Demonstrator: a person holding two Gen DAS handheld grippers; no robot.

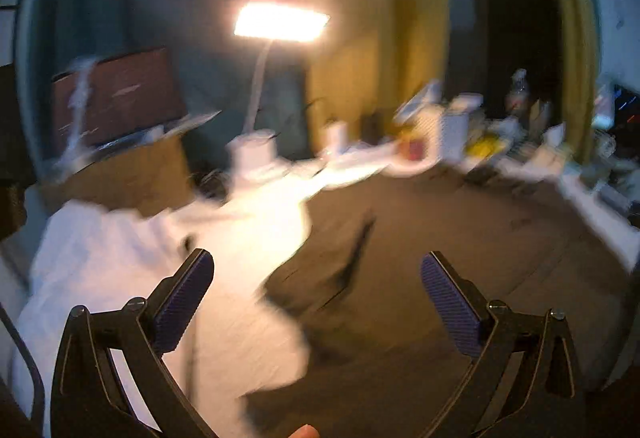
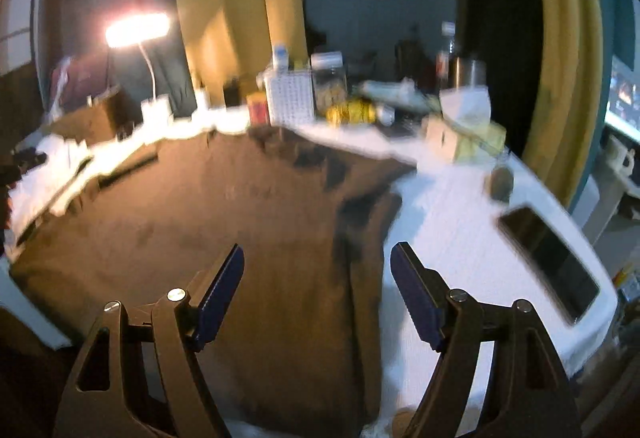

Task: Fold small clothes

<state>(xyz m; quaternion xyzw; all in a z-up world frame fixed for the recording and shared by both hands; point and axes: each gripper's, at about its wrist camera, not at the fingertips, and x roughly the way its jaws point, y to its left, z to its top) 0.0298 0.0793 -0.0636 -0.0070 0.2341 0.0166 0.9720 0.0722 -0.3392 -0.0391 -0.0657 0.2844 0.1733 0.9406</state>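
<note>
Left gripper [image 1: 316,278] and right gripper [image 2: 317,270] both spread wide, holding nothing — brown garment [image 2: 224,222] lies flat on the white table [image 2: 460,238], phone [image 2: 548,258] well right of it, views blurred.

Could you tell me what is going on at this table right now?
A person holds two grippers above a dark brown garment spread on a white-covered table. The left gripper and right gripper are both open and hold nothing. A phone lies right of the garment; a lamp shines behind.
</note>
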